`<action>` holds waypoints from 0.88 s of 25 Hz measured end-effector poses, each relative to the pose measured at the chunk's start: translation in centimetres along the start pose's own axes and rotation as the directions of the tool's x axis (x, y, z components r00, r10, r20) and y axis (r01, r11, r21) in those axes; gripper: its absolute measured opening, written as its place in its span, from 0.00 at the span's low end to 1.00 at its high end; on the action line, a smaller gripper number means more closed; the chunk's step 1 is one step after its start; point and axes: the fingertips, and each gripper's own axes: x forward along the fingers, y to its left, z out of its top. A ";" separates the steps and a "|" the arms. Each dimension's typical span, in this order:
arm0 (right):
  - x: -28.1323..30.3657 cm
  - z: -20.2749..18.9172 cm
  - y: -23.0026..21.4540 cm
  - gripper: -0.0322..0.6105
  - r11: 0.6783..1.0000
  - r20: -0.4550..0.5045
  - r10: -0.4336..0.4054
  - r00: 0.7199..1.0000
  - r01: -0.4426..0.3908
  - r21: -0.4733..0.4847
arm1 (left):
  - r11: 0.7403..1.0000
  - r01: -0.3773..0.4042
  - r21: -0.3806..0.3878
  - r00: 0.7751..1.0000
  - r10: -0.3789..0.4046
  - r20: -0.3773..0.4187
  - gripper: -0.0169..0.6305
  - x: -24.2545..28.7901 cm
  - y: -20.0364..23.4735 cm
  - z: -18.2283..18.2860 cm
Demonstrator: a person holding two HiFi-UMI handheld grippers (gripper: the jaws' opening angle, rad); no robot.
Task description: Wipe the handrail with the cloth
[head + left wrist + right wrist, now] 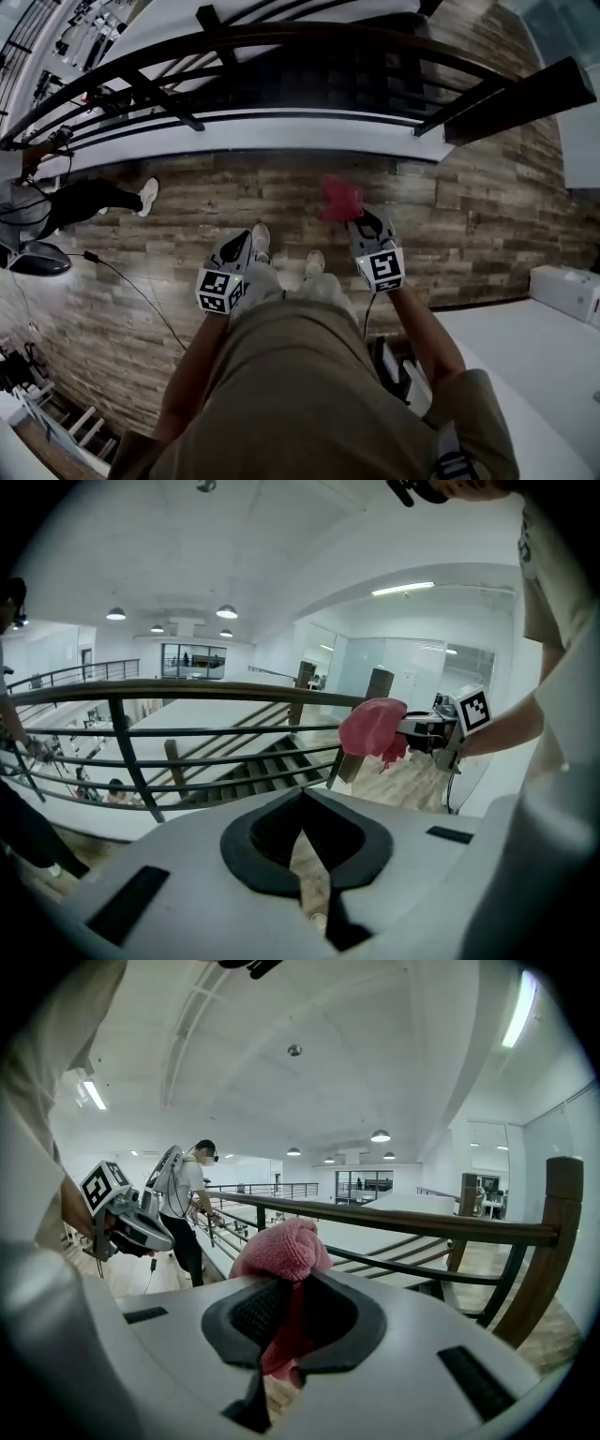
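A dark wooden handrail (pixel 281 36) on black metal bars curves across the far side of the plank floor; it also shows as the handrail (pixel 187 688) and the handrail (pixel 403 1222). My right gripper (pixel 361 220) is shut on a bunched pink cloth (pixel 339 199), held in the air short of the rail. In the right gripper view the cloth (pixel 279 1249) bulges out between the closed jaws of that gripper (pixel 286 1326). My left gripper (pixel 246 246) hangs beside it, lower left, and in its own view the left gripper (pixel 302 834) is shut with nothing in it. The cloth (pixel 371 727) shows to its right.
Behind the railing a dark staircase (pixel 375 80) drops away. A thick brown newel post (pixel 548 1241) ends the rail on the right. Another person (pixel 192 1206) stands at the rail to the left. A cable (pixel 131 286) runs over the floor, and white furniture (pixel 567 291) stands right.
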 end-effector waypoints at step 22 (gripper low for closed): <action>0.2 2.3 8.1 0.12 0.973 -0.062 0.083 0.995 -0.094 -0.209 | 0.985 0.133 0.106 0.989 -0.139 0.051 0.05 -0.9 -1.4 2.3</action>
